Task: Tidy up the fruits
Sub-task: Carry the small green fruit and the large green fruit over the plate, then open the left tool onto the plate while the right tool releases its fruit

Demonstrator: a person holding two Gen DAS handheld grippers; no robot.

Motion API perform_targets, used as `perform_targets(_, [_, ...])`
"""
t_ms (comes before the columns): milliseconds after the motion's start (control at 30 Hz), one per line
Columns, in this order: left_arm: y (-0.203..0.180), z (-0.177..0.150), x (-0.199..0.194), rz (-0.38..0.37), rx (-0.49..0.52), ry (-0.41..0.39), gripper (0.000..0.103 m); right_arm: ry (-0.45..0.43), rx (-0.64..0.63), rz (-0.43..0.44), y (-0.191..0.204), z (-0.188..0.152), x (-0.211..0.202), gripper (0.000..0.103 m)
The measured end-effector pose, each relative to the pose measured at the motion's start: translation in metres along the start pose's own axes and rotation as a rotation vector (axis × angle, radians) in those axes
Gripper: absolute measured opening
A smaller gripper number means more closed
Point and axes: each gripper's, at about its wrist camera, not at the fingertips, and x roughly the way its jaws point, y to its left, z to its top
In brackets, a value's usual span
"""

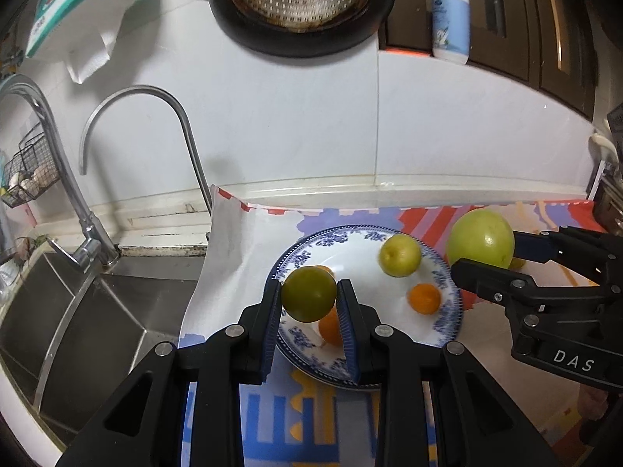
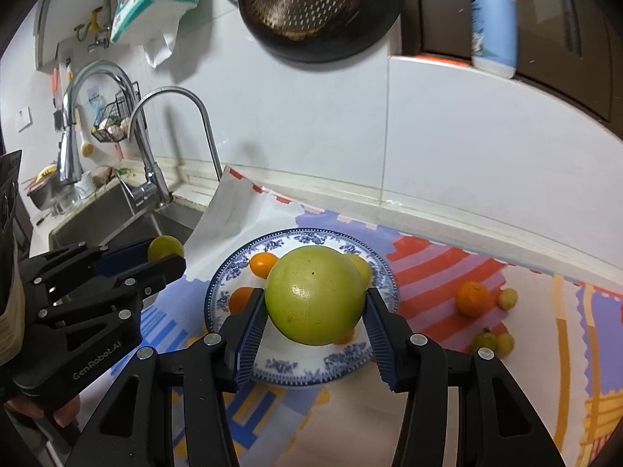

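A blue-and-white plate (image 1: 447,307) (image 2: 222,292) lies on a colourful cloth. My left gripper (image 1: 309,299) is shut on a small green fruit (image 1: 308,293) (image 2: 165,247) above the plate's left edge. My right gripper (image 2: 315,311) (image 1: 483,249) is shut on a large green fruit (image 2: 313,294) (image 1: 481,239) above the plate. On the plate lie a yellow-green fruit (image 1: 400,255) and small oranges (image 1: 424,298) (image 2: 261,264). An orange (image 2: 472,298) and small yellow-green fruits (image 2: 508,298) (image 2: 491,342) lie on the cloth to the right.
A steel sink (image 1: 78,330) with two taps (image 1: 187,128) is to the left. A black pan with a strainer (image 1: 303,4) and a lotion bottle (image 1: 449,15) stand against the tiled wall behind. The cloth (image 2: 447,264) covers the counter.
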Motion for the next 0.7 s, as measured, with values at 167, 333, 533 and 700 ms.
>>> perform_targets(167, [0.008,0.002,0.028,-0.022,0.017,0.044,0.029,0.038,-0.007,0.017,0.002,0.005,0.030,0.051])
perform_targets(333, [0.014,0.000,0.055,-0.046,0.026,0.086,0.029,0.092,-0.014,0.033,0.004,0.005,0.062,0.051])
perform_targets(533, [0.019,-0.005,0.082,-0.084,0.041,0.136,0.029,0.142,-0.029,0.032,0.005,0.003,0.092,0.051])
perform_targets(700, [0.017,-0.007,0.095,-0.113,0.071,0.169,0.029,0.179,-0.021,0.036,0.003,0.000,0.107,0.051])
